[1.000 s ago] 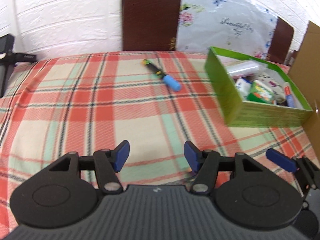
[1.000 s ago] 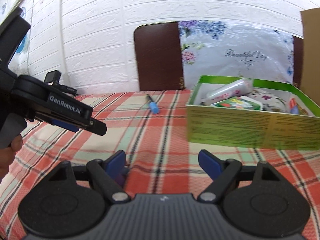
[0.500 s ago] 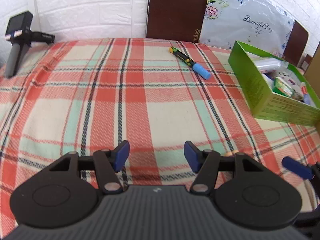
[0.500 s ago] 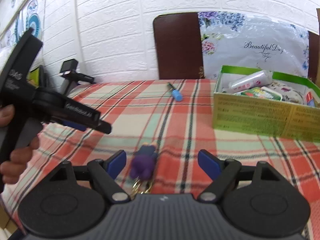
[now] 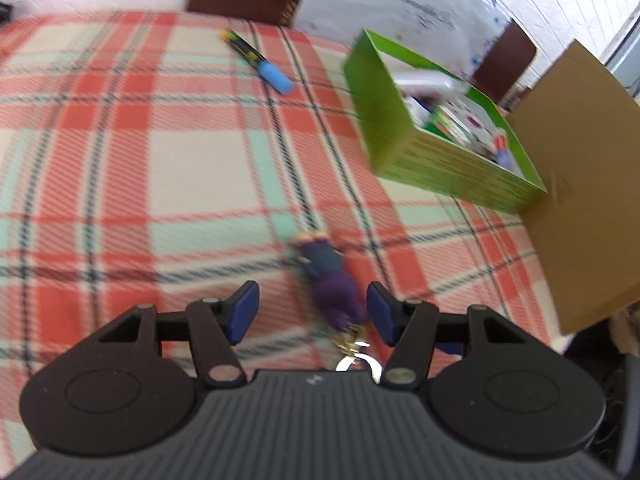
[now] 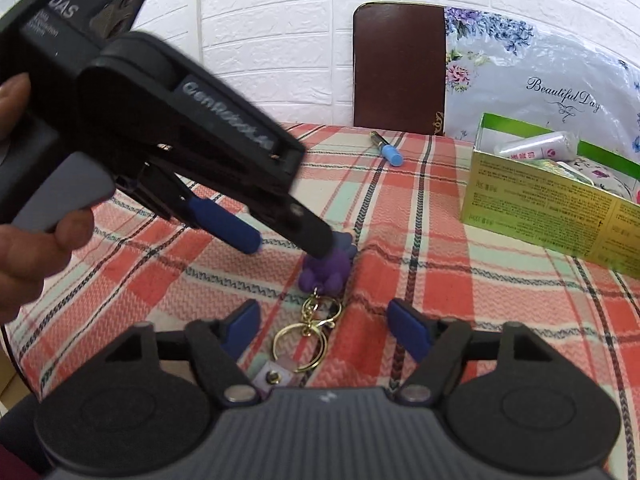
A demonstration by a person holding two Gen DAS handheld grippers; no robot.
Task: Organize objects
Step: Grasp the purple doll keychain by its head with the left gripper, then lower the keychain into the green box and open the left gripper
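Purple soft-rubber figure keychain (image 6: 326,270) with its gold rings and clasp (image 6: 308,336) lies flat on the plaid woven cloth over the surface (image 6: 460,280), near the front edge and well apart from the green printed cardboard box (image 6: 548,216) that already holds tubes and packets.

Left gripper (image 5: 308,312): fingers about half open, straddling the figure, holding nothing. The view is blurred, so I can't tell whether a pad touches it.

Right gripper (image 6: 324,326): fingers have just been closing and sit partway open over the ring end, with the rings between them, nothing clamped.

Two grippers on one small item, so pick one. My read:
- Take the figure body with the left. It's rounded, matte and squashy, so the flat blue pads should bite well.
- Avoid the rings: thin, glossy metal, loose links, likely to slip or swing.
- Back the right off so the fingers don't collide.
- Cloth is ribbed and loose. Close just above it or you'll pinch a fold.
- Lift straight, let the chain hang, then head for the box.

Blue-capped black-and-yellow marker (image 6: 387,148) waits at the far edge.
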